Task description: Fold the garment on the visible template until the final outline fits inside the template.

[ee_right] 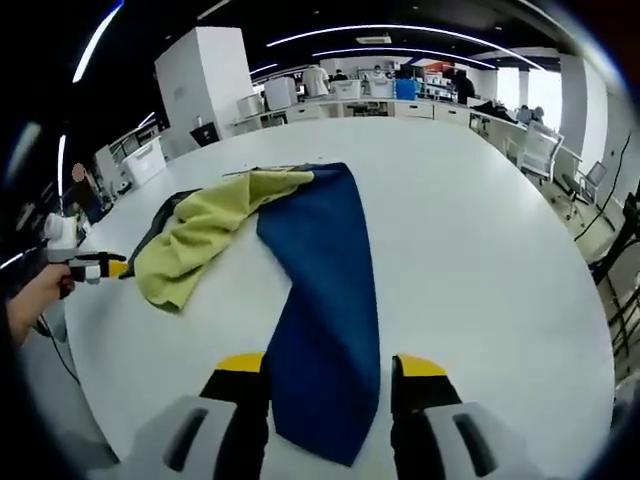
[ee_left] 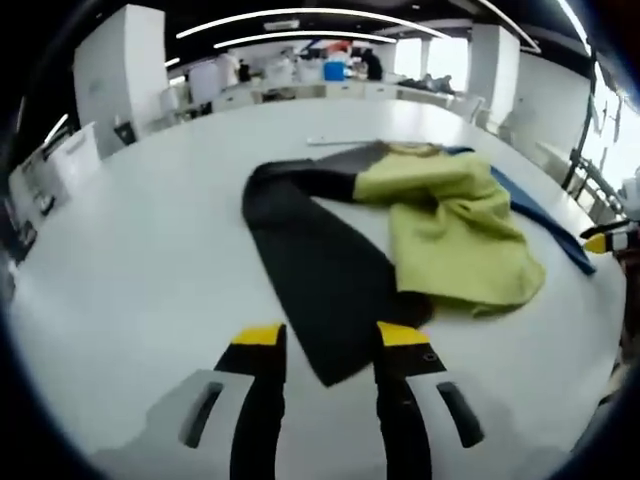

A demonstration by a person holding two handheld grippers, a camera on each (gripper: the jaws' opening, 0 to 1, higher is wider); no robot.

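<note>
garment (ee_left: 420,220) lies crumpled on table (ee_left: 130,270), both tools open.

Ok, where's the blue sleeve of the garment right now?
In the right gripper view the blue sleeve lies flat on the white table, running between the open right tool; its far end meets the crumpled yellow-green part.

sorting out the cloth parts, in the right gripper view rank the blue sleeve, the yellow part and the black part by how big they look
1. blue sleeve, though it lies nearest the camera, between the right tongs, so that swells it
2. yellow part
3. black part, just a sliver past the yellow
</note>
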